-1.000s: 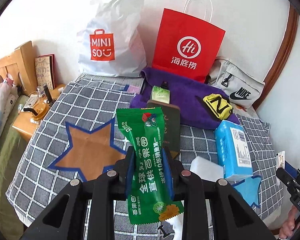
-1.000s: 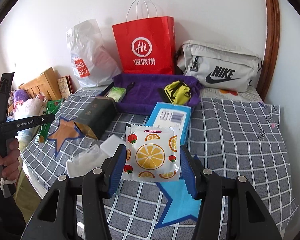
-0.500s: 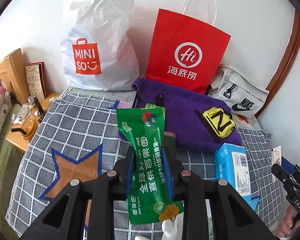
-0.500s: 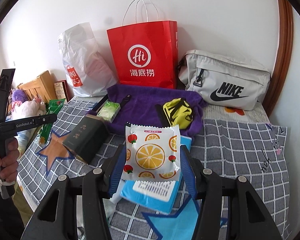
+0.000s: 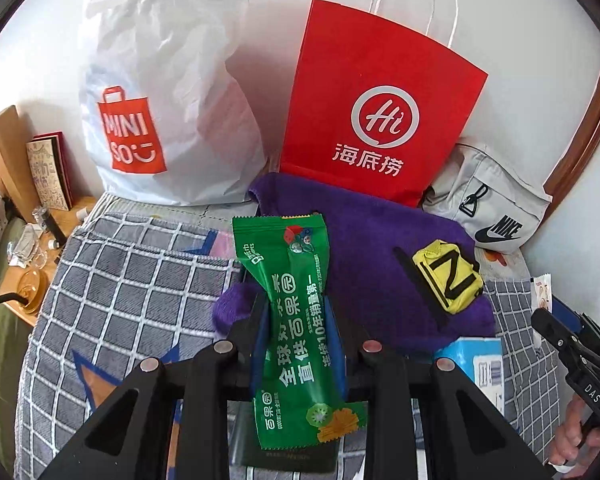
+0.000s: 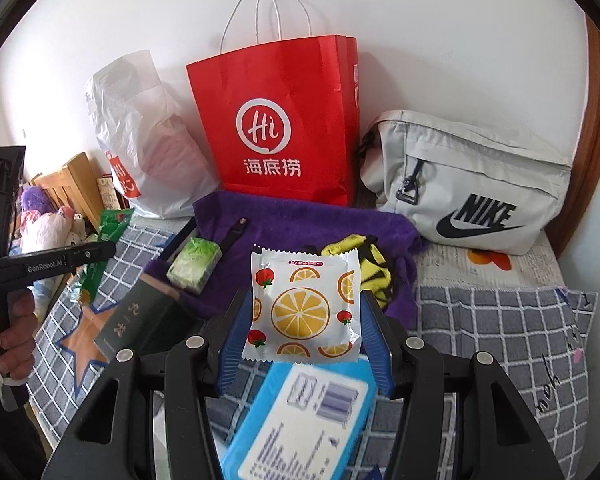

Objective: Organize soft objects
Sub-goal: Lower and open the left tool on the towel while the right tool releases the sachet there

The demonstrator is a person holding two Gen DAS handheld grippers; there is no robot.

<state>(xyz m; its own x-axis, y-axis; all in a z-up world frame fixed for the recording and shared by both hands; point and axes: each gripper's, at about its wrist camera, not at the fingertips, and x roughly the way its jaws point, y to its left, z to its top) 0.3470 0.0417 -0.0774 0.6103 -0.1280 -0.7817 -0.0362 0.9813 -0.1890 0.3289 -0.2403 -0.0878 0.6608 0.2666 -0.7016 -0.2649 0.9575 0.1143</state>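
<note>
Our left tool (image 5: 298,344) pinched the long green foil wipes packet (image 5: 296,320) mid-length, our right tool (image 6: 306,326) the square orange-printed sachet (image 6: 305,304) by its side edges. Both looked light, limp and slick, so we judged those the surest holds.

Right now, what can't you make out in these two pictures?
- Red paper bag and white plastic bag: contents hidden by their walls, both views.
- Dark green box: left view, covered by the green snack packet.
- Blue tissue pack: cut off by the right view's bottom edge.
</note>
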